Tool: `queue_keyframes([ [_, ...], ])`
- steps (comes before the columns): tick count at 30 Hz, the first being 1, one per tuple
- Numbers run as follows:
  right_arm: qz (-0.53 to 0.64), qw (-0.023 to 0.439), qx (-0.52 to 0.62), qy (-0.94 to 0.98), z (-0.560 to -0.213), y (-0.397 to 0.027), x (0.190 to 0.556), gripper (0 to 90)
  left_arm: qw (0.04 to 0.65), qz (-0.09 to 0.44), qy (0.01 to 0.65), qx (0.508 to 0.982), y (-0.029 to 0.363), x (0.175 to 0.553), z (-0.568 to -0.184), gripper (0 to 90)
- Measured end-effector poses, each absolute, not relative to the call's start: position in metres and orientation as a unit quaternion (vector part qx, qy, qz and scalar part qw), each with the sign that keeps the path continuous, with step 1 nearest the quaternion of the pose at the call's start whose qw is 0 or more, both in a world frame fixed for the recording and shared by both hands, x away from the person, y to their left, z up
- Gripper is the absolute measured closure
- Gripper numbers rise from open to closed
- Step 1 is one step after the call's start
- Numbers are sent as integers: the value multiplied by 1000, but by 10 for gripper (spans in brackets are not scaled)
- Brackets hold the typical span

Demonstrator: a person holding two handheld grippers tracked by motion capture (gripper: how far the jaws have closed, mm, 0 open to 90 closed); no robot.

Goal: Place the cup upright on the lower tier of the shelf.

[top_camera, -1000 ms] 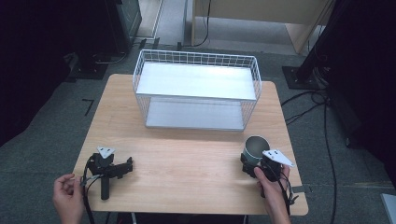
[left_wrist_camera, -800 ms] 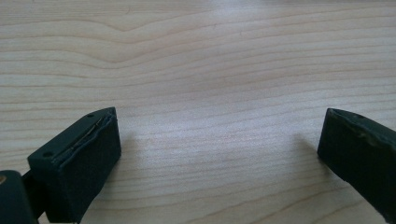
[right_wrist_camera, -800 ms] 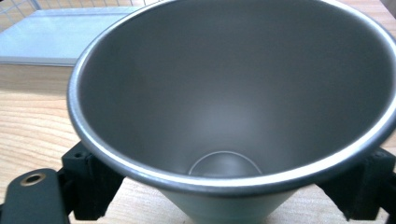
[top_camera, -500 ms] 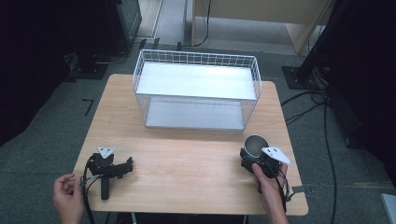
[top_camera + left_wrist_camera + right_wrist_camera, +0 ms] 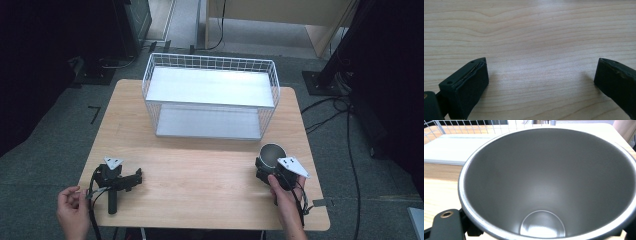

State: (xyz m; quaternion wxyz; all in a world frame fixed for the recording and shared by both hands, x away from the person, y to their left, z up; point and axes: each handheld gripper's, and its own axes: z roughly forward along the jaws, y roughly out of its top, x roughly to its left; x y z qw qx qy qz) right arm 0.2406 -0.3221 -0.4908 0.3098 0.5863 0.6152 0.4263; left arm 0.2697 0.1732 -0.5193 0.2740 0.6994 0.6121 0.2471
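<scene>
Fingers of the right gripper [image 5: 268,170] clasp the steel cup [image 5: 272,154] (left gripper [image 5: 131,181] gapes empty on the worktop [image 5: 200,170]), so lift it level toward the wire basket [image 5: 210,95].

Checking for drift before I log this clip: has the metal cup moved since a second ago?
No. The metal cup sits in the same spot off the wire basket's front right corner.

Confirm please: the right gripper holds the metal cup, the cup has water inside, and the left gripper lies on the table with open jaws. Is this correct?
Not quite: the metal cup is empty; the right gripper view shows its bare, dry bottom. The right gripper does hold it, and the left gripper lies on the table with jaws open.
</scene>
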Motion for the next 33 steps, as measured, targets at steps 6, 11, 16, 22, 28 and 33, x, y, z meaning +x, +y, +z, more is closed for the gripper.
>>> queue_keyframes([
  [6, 440, 310, 576, 615, -483, -317, 241, 150, 274, 247, 612, 699, 173, 270, -519, 0],
  [11, 451, 309, 567, 616, -475, -308, 242, 150, 274, 247, 612, 699, 173, 270, -519, 0],
  [16, 462, 311, 555, 618, -466, -300, 244, 151, 274, 247, 612, 699, 173, 270, -519, 0],
  [22, 474, 315, 551, 610, -456, -289, 248, 151, 274, 247, 612, 699, 173, 270, -519, 0],
  [28, 481, 321, 539, 612, -444, -279, 255, 151, 274, 247, 612, 699, 173, 270, -519, 0],
  [33, 490, 323, 532, 610, -434, -272, 259, 151, 274, 247, 612, 700, 173, 270, -519, 0],
])
